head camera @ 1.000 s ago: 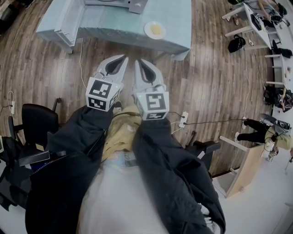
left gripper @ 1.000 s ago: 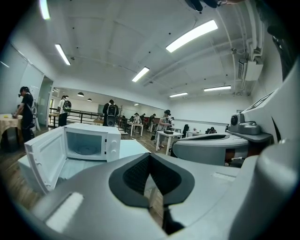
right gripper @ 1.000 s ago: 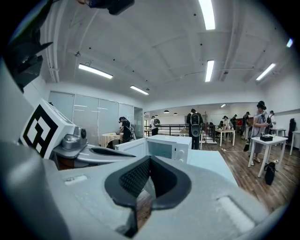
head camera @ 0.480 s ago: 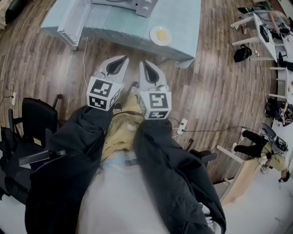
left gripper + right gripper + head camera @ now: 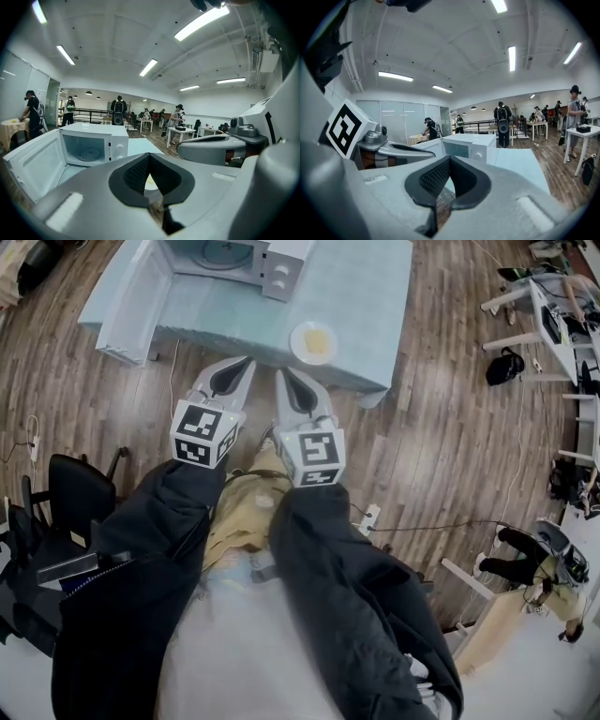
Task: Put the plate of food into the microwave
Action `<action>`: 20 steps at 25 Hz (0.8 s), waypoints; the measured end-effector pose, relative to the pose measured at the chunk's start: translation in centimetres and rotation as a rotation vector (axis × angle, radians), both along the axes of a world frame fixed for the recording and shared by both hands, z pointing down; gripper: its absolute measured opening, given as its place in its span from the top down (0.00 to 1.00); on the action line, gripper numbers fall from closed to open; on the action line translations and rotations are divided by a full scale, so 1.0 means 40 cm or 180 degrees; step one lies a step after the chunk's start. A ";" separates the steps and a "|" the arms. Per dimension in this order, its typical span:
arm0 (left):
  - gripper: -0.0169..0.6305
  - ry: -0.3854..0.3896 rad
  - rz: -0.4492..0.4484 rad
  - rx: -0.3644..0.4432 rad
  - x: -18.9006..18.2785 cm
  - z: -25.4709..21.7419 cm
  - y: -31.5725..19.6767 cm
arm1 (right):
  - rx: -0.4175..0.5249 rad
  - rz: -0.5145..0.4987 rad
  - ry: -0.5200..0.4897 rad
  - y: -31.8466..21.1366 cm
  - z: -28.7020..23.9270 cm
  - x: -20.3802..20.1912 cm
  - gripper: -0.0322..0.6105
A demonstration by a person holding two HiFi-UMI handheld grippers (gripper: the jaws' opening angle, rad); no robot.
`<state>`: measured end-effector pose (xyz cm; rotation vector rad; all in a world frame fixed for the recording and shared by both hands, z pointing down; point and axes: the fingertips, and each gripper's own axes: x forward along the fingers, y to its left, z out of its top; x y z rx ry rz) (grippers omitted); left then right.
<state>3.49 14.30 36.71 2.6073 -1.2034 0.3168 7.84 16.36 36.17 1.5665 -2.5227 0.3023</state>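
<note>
A white plate (image 5: pixel 312 341) with yellow food sits near the front edge of the light-blue table (image 5: pixel 375 296). The white microwave (image 5: pixel 272 259) stands at the back of the table, its door (image 5: pixel 136 292) swung open to the left. The left gripper view looks into the microwave's (image 5: pixel 93 150) empty cavity with its glass turntable. My left gripper (image 5: pixel 246 363) and right gripper (image 5: pixel 281 374) hang side by side over the floor, just short of the table's edge. Both are shut with nothing held. The right gripper view shows the microwave (image 5: pixel 471 145) from its control side.
A black chair (image 5: pixel 75 493) stands at the left, and a power strip (image 5: pixel 368 517) with cables lies on the wooden floor at the right. White desks (image 5: pixel 553 324) and bags line the far right. Several people stand in the background of both gripper views.
The table, plate and microwave have come closer and further into view. Both grippers stay shut, side by side.
</note>
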 end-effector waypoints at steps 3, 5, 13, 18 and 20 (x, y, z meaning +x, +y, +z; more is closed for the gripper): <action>0.98 -0.0030 0.0011 -0.0058 0.050 0.011 -0.043 | -0.0038 -0.0024 -0.0049 -0.045 0.010 0.052 0.95; 0.98 -0.0052 0.0002 -0.0086 0.074 0.014 -0.064 | -0.0049 -0.0062 -0.0100 -0.065 0.010 0.075 0.95; 0.98 -0.0075 0.0058 -0.0151 0.147 0.033 -0.101 | -0.0150 -0.0190 -0.0182 -0.101 0.034 0.135 0.95; 0.98 -0.0058 0.0092 -0.0199 0.149 0.060 -0.128 | -0.0302 -0.0210 -0.0248 -0.129 0.072 0.131 0.95; 0.98 -0.0037 0.0118 -0.0243 0.148 0.073 -0.144 | -0.0347 -0.0180 -0.0285 -0.139 0.084 0.134 0.95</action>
